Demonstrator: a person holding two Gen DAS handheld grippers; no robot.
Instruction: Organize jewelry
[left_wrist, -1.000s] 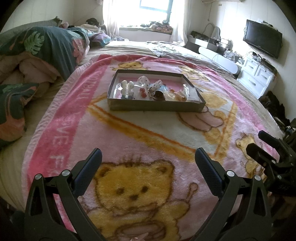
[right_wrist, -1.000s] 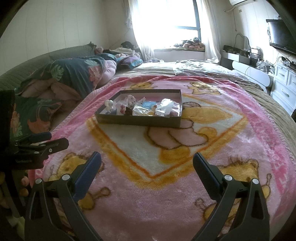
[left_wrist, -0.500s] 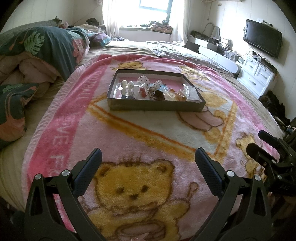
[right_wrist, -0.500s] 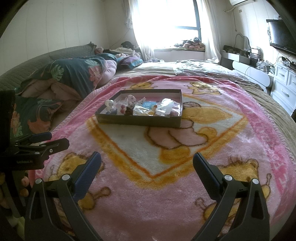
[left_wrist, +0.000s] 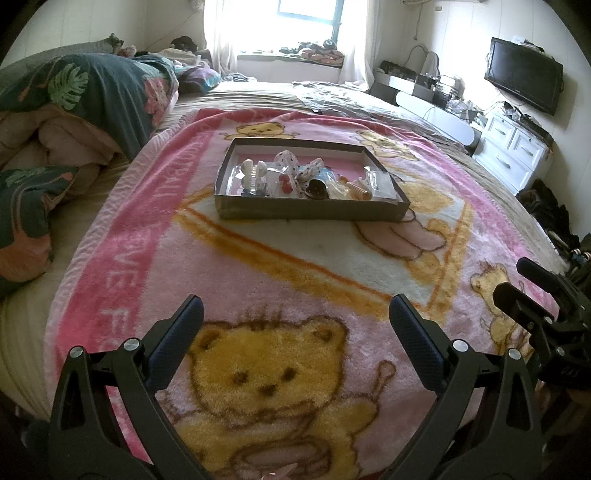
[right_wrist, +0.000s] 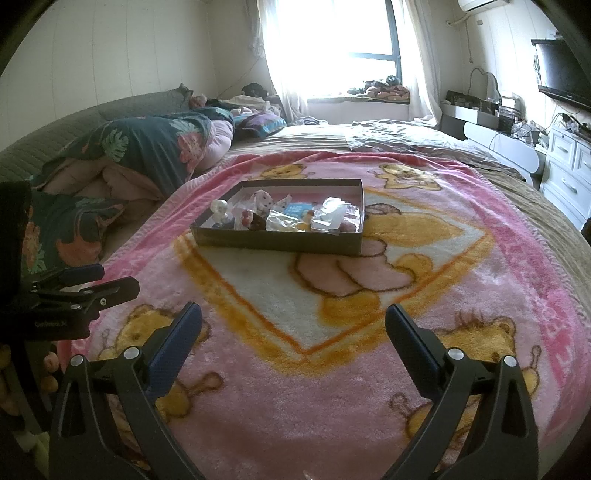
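Note:
A shallow grey cardboard tray (left_wrist: 310, 213) (right_wrist: 277, 242) rests on a pink bear-print blanket (left_wrist: 295, 280) (right_wrist: 369, 295) in the middle of a bed. Inside lie several small pieces: a white bead piece (left_wrist: 253, 173), a polka-dot fabric bow (left_wrist: 291, 162), red beads (left_wrist: 284, 181), a dark round item (left_wrist: 317, 189), an orange spiral piece (left_wrist: 360, 190) and clear plastic bags (right_wrist: 328, 214). My left gripper (left_wrist: 295, 328) hovers open over the blanket's near end, well short of the tray. My right gripper (right_wrist: 293, 328) is open too, equally far back. Each shows at the other view's edge.
A rumpled floral quilt (left_wrist: 92, 96) is heaped at the left of the bed. White drawers (left_wrist: 513, 147) and a wall television (left_wrist: 524, 74) stand at the right. A bright window (right_wrist: 332, 33) lies beyond the bed. Bare blanket lies between the grippers and the tray.

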